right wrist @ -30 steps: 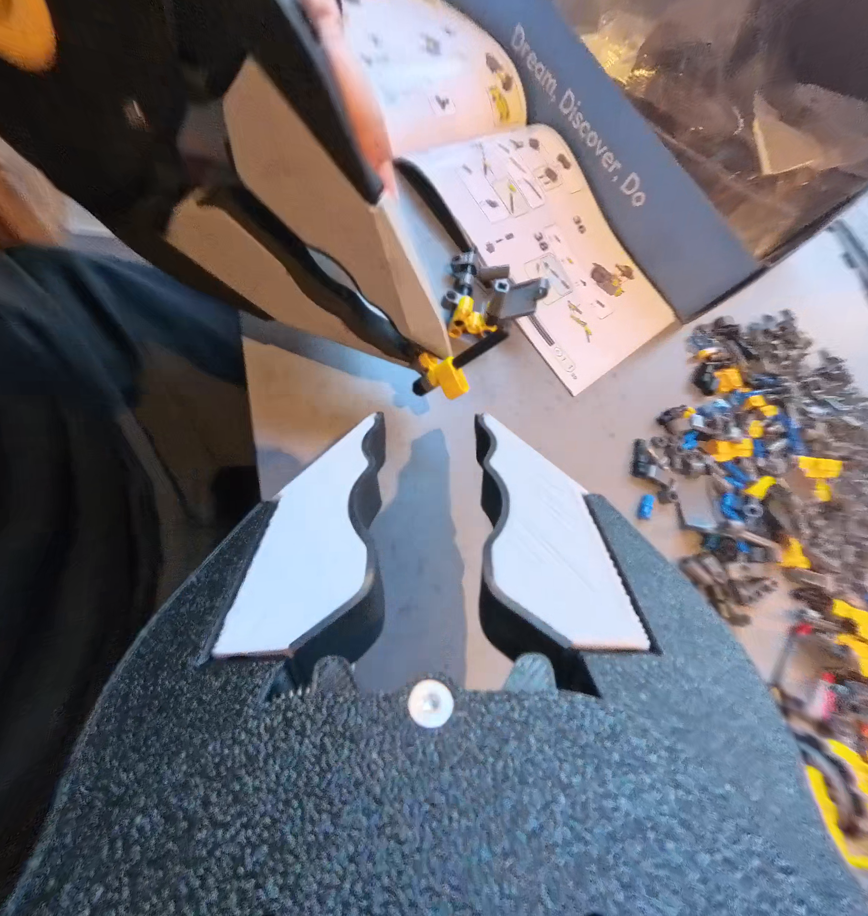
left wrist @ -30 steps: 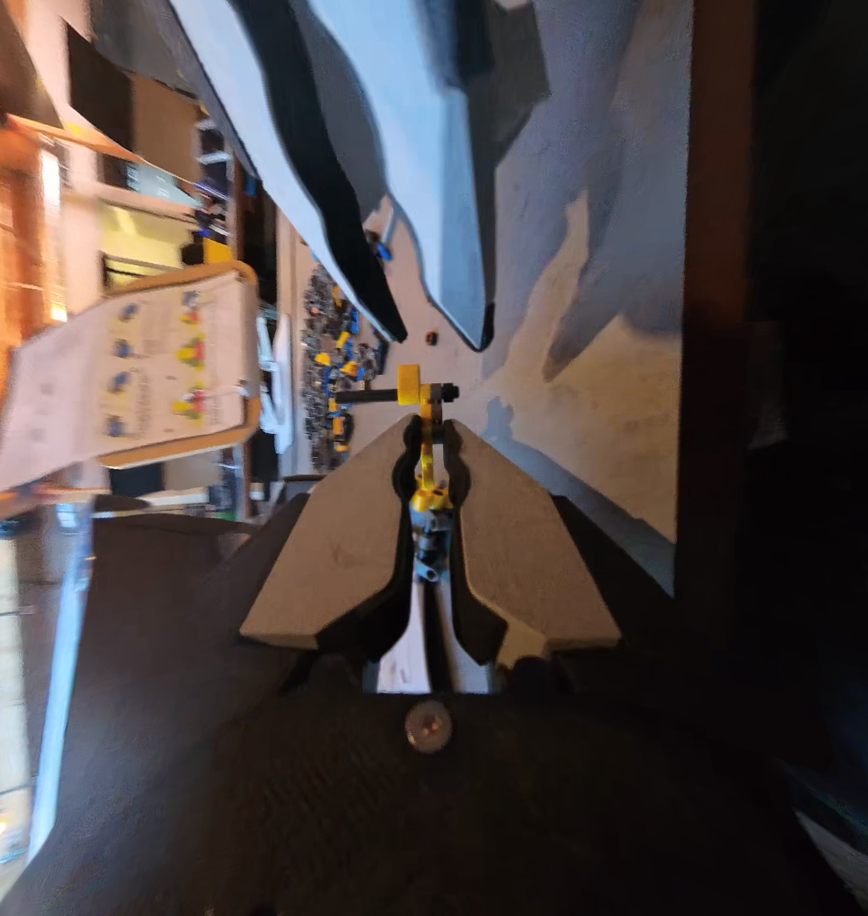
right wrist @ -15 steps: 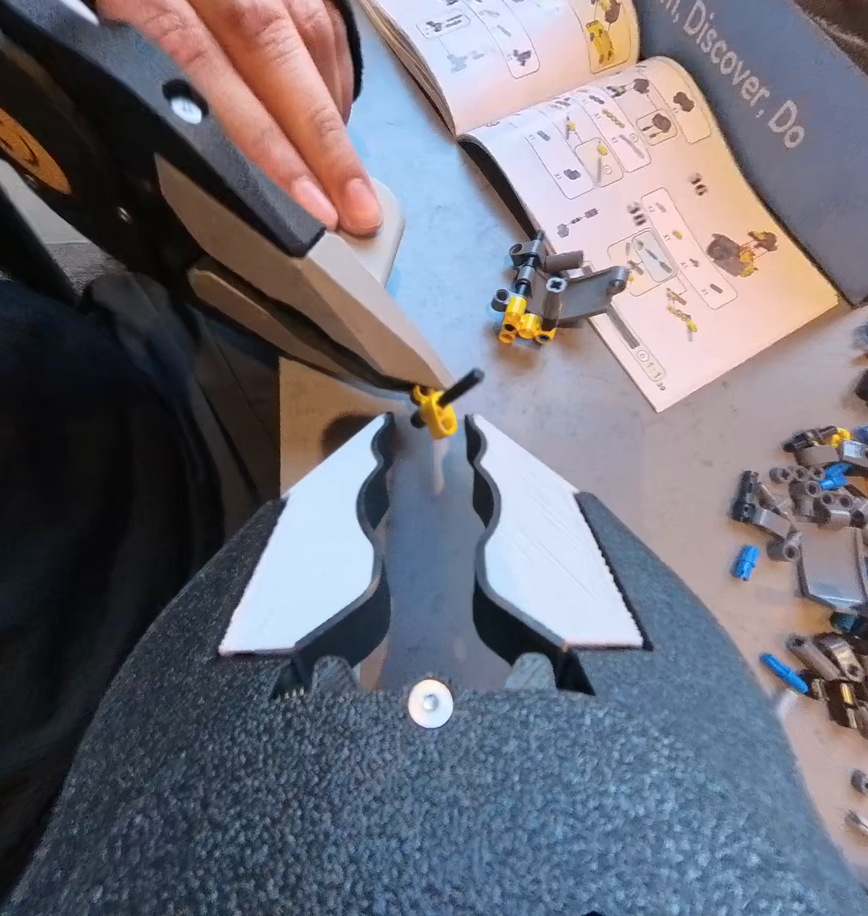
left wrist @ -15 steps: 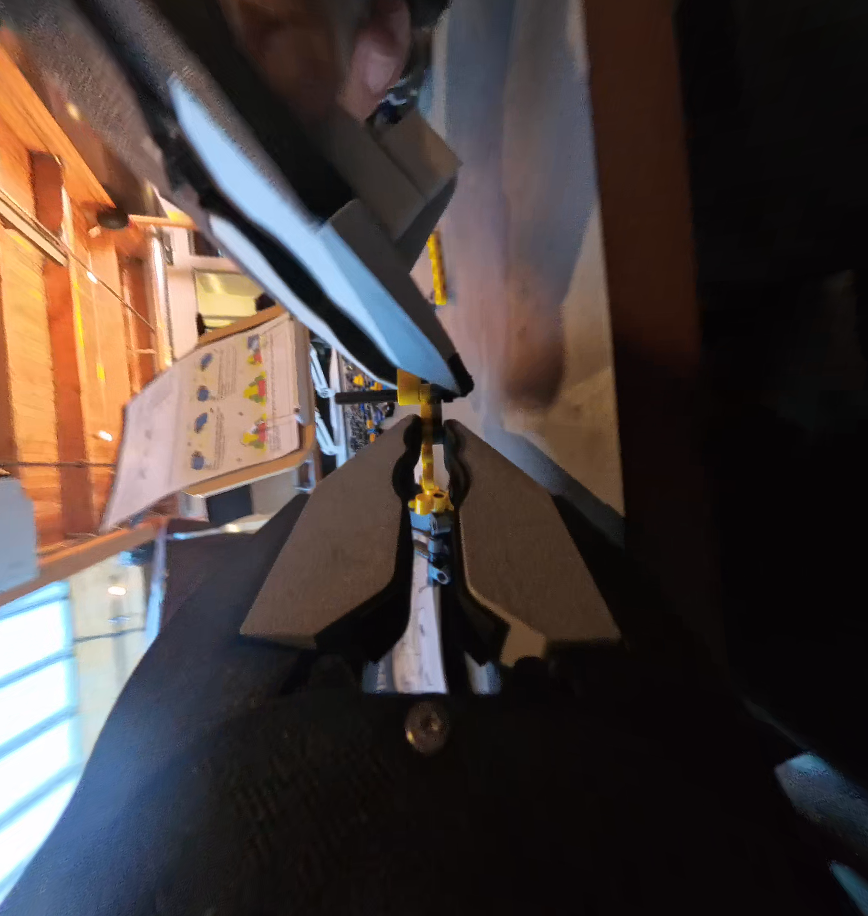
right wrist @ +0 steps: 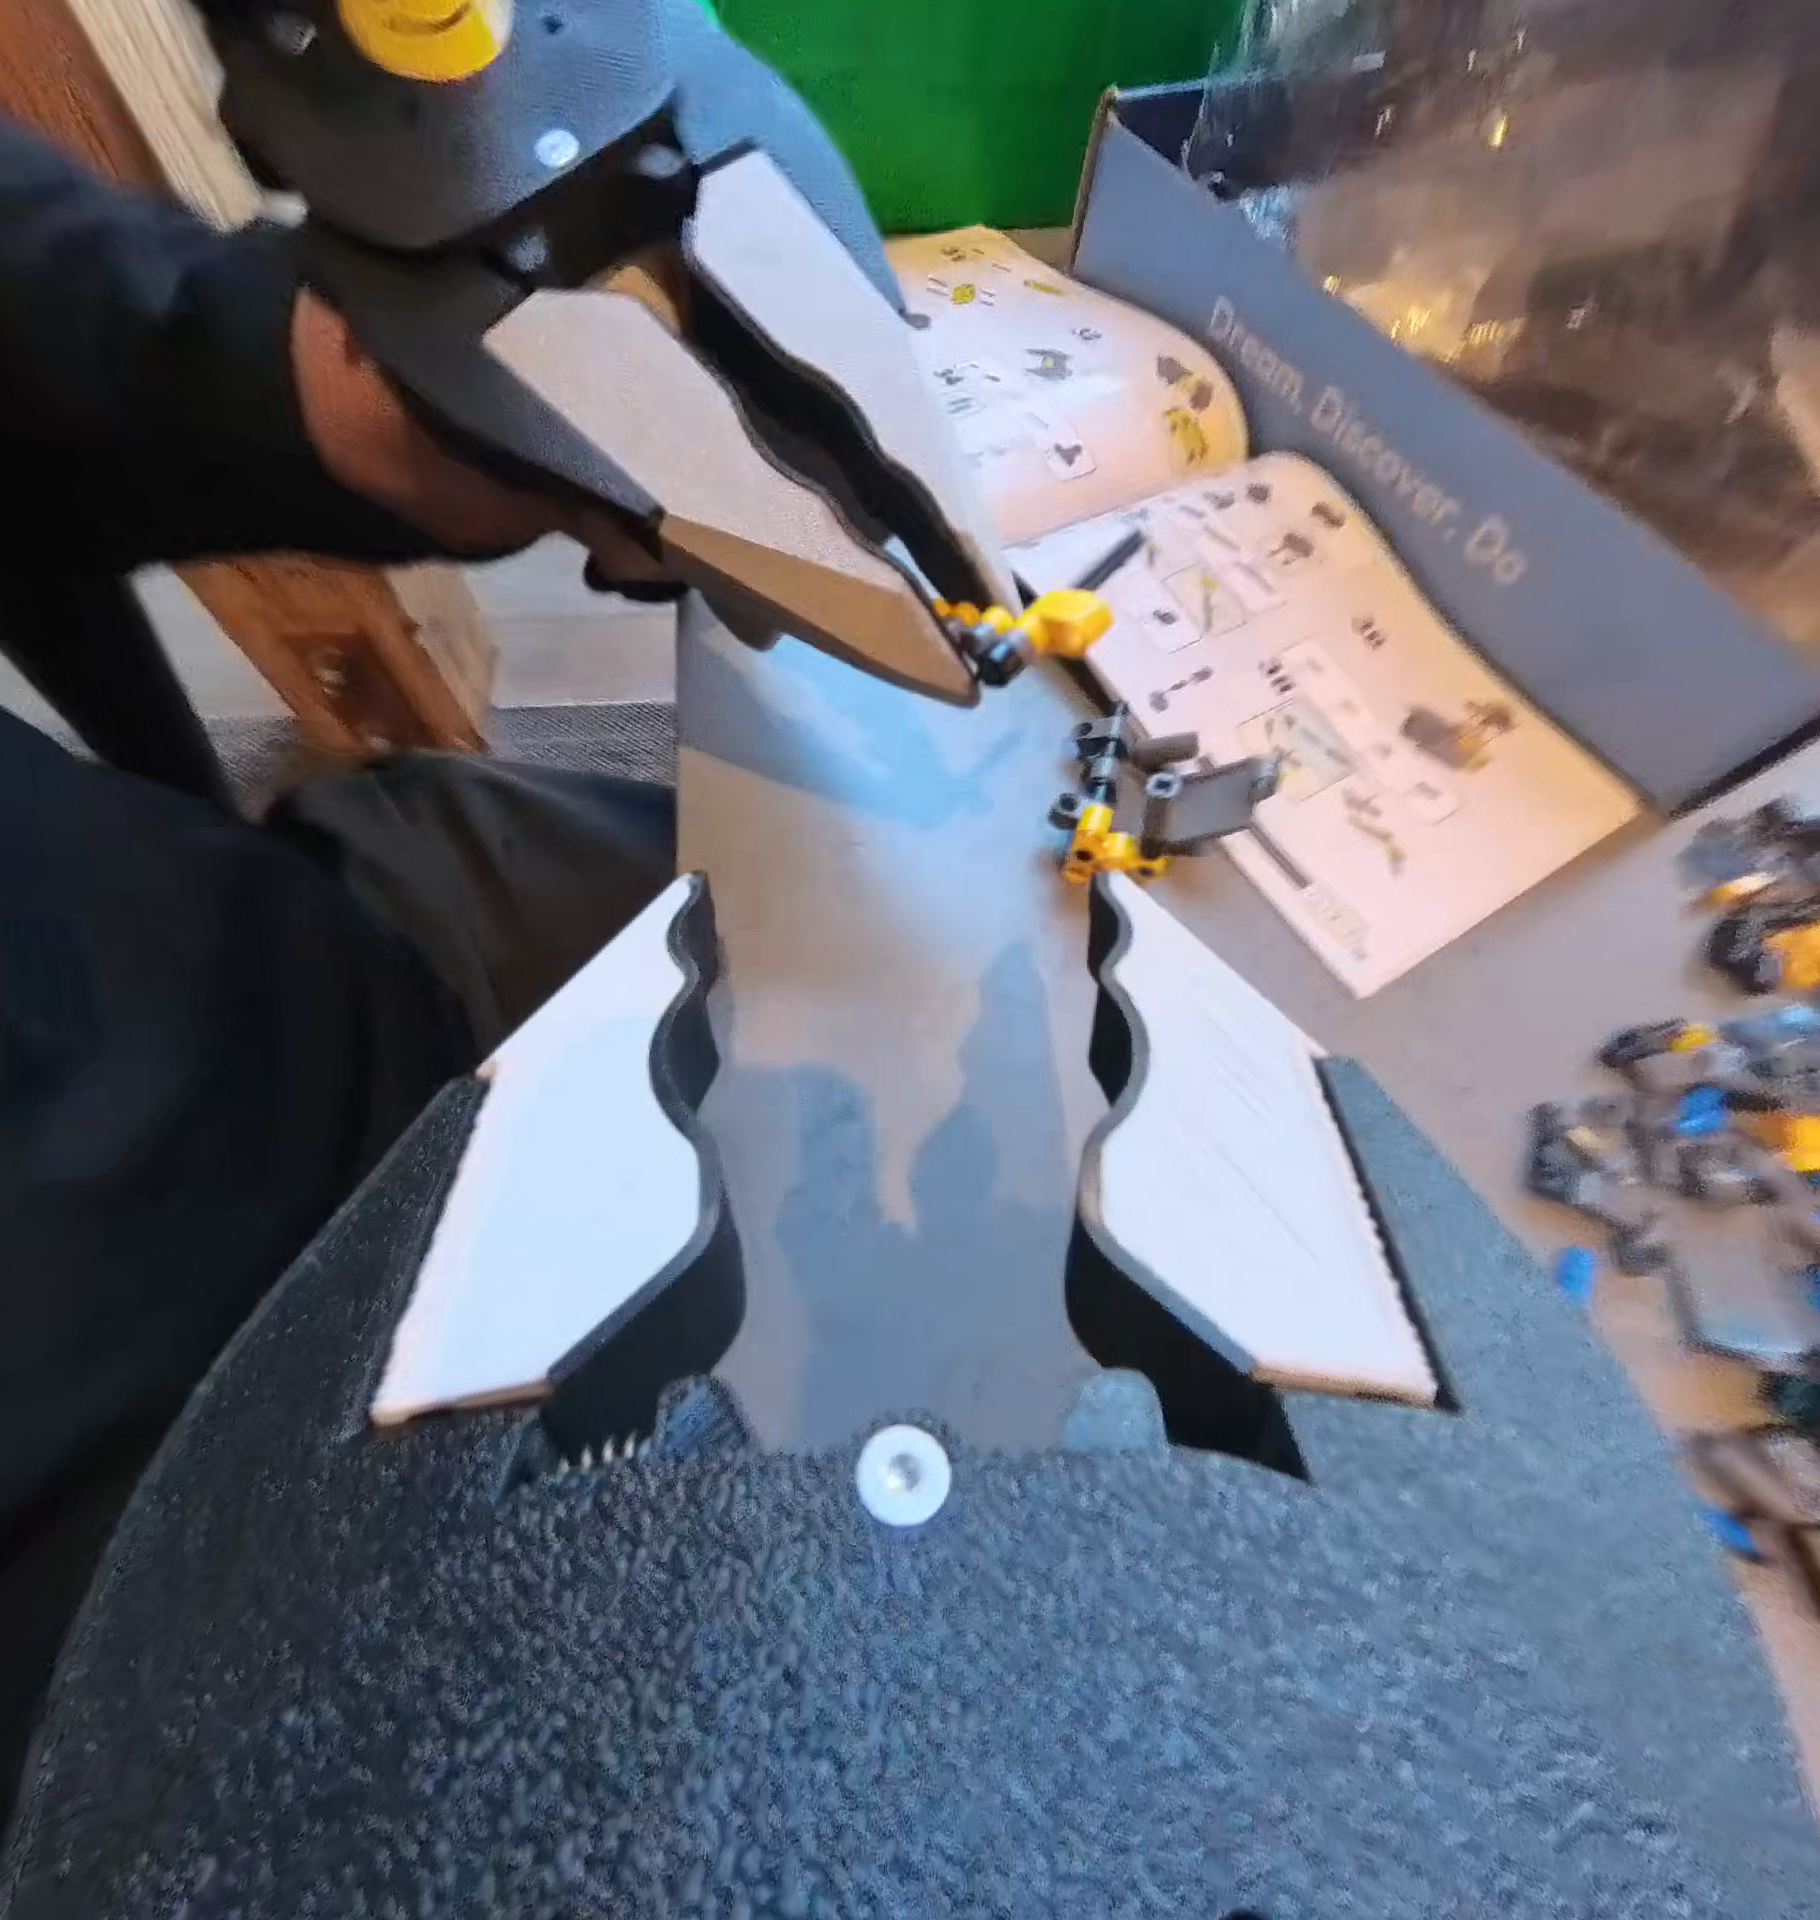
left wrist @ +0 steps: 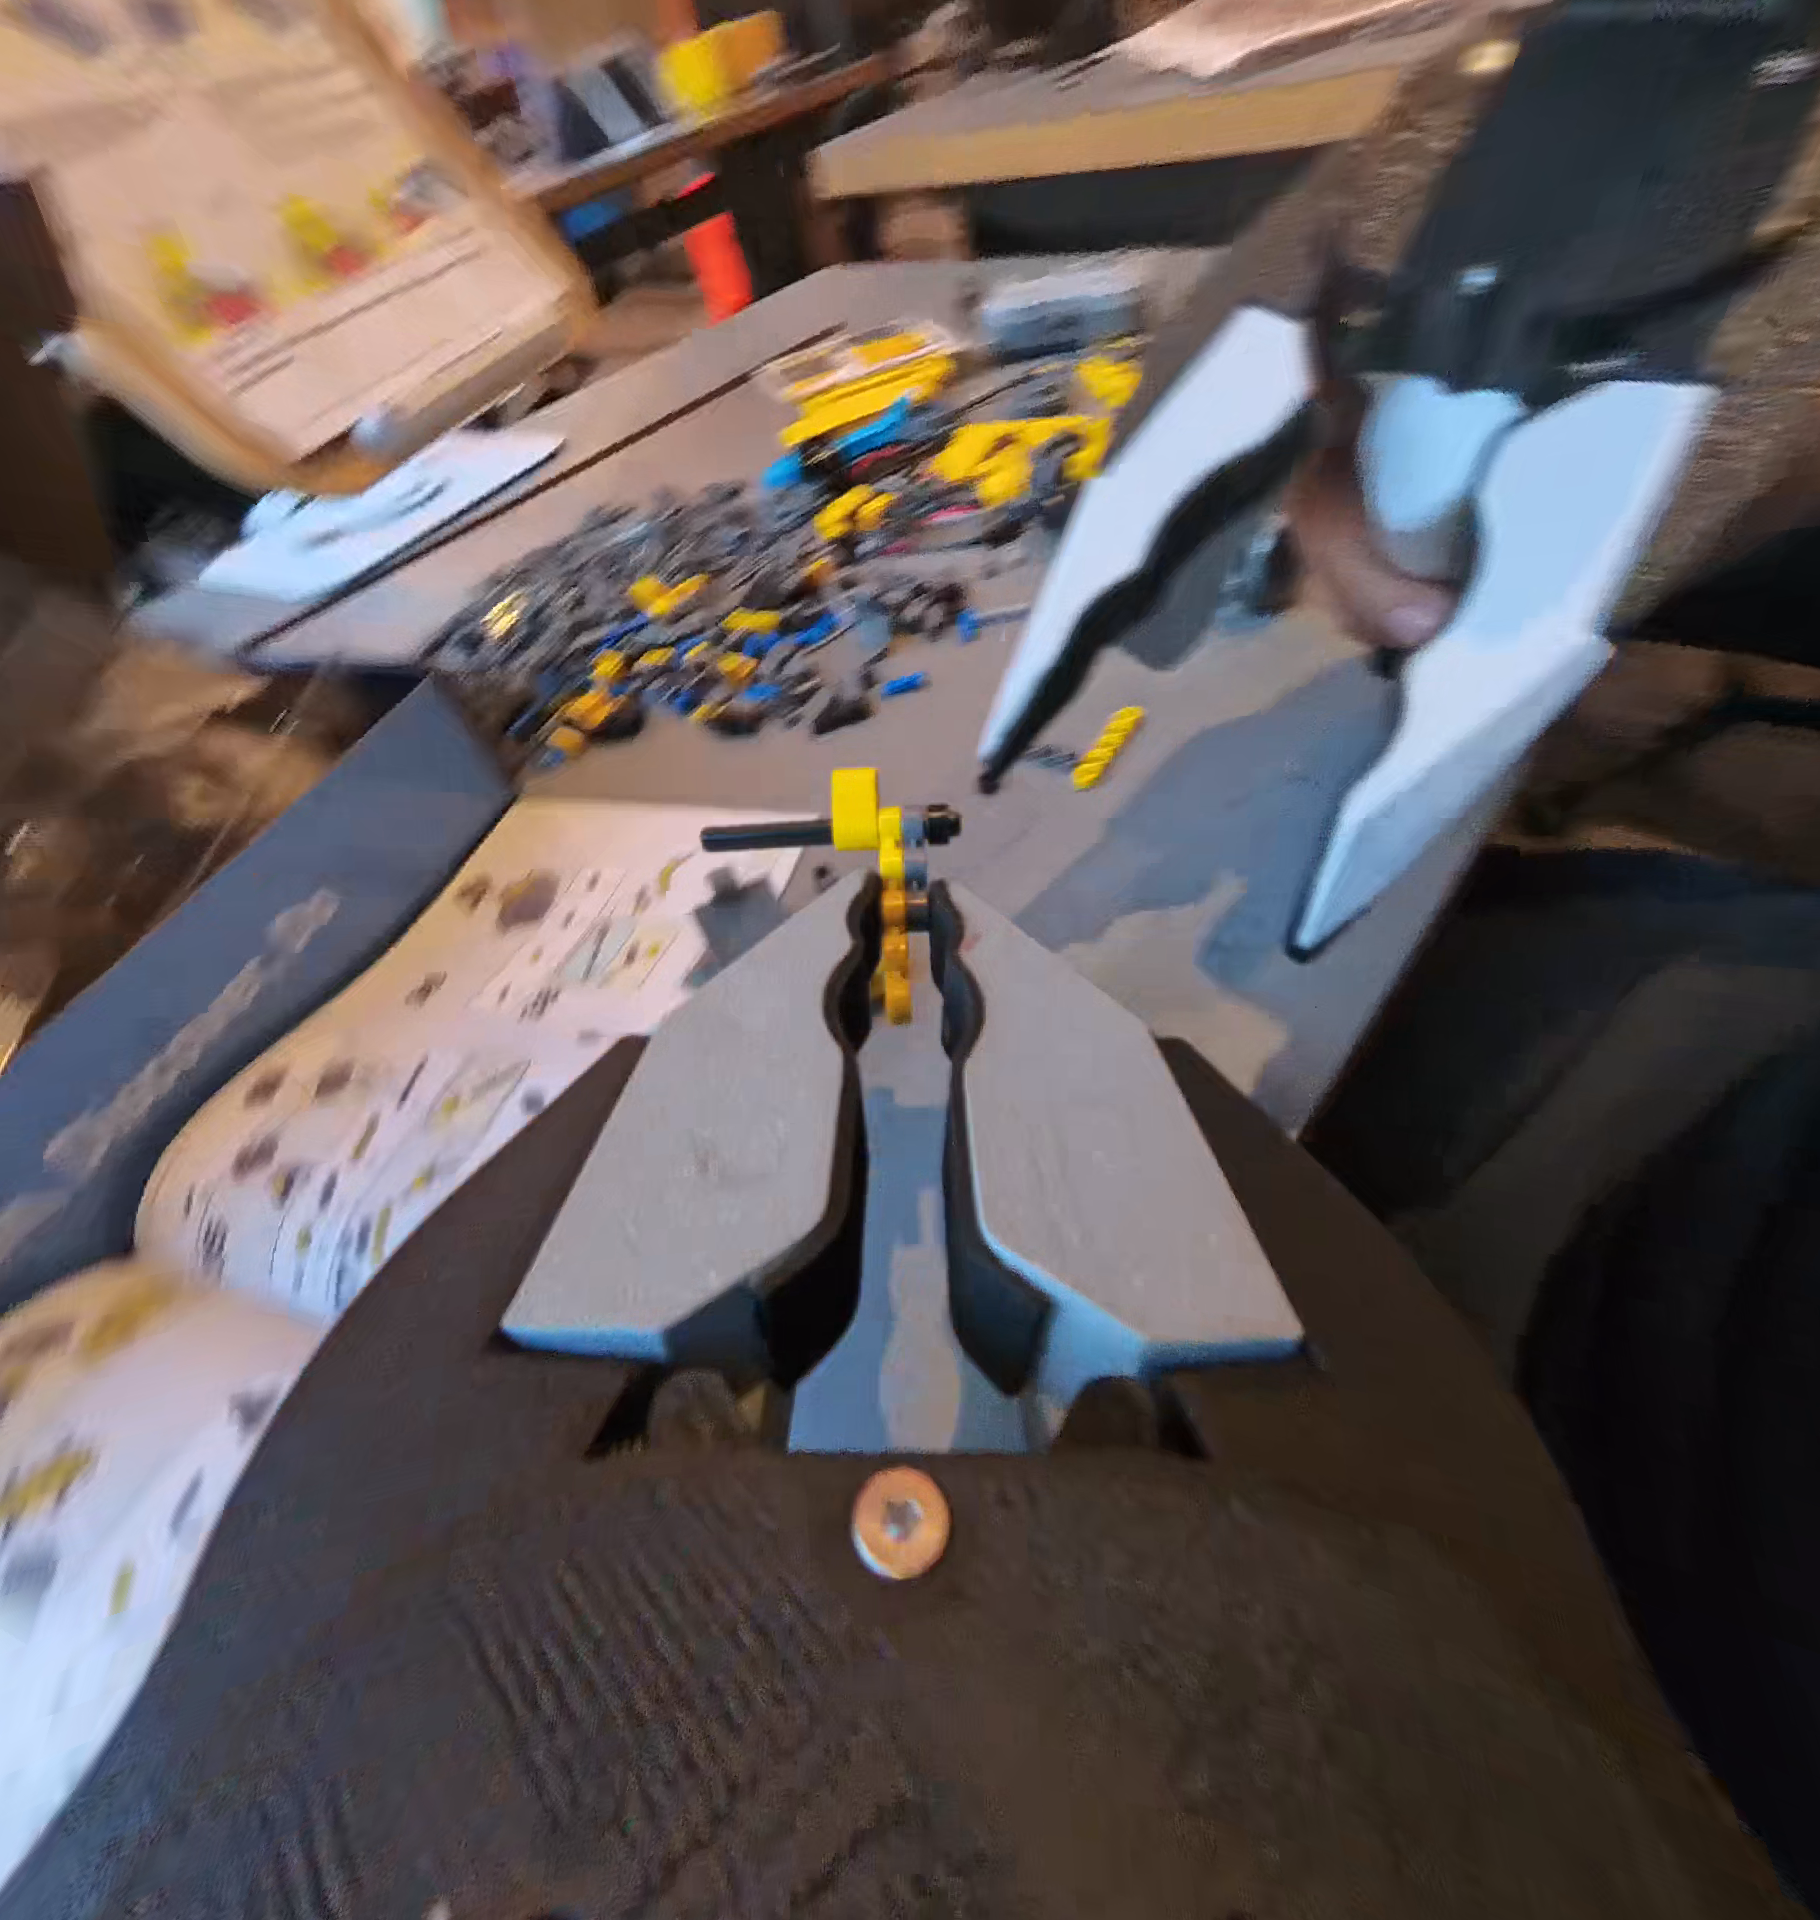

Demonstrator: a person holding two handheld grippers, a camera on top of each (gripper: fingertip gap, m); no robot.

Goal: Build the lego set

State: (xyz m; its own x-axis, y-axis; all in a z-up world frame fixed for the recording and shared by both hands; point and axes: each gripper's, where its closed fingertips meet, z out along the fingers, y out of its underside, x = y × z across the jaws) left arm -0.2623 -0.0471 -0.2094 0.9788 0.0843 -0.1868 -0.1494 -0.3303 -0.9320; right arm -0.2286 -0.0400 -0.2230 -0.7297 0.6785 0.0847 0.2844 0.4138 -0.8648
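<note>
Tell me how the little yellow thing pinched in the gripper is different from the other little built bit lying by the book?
The held yellow-and-black piece is up in the air, clamped in the left hand-held gripper; the grey-and-yellow piece lies on the table, touched by nothing, partly on the open instruction booklet. The held piece is mostly yellow; the lying one is mostly grey and looks bigger. Both are small builds of toy brick parts.

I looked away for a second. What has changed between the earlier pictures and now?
The right gripper has drawn back from the small yellow and black piece and opened wider; it is empty. The left gripper has swung round to face the table. Unchanged: the left gripper stays shut on that piece, and the small grey and yellow assembly still lies by the open booklet.
</note>
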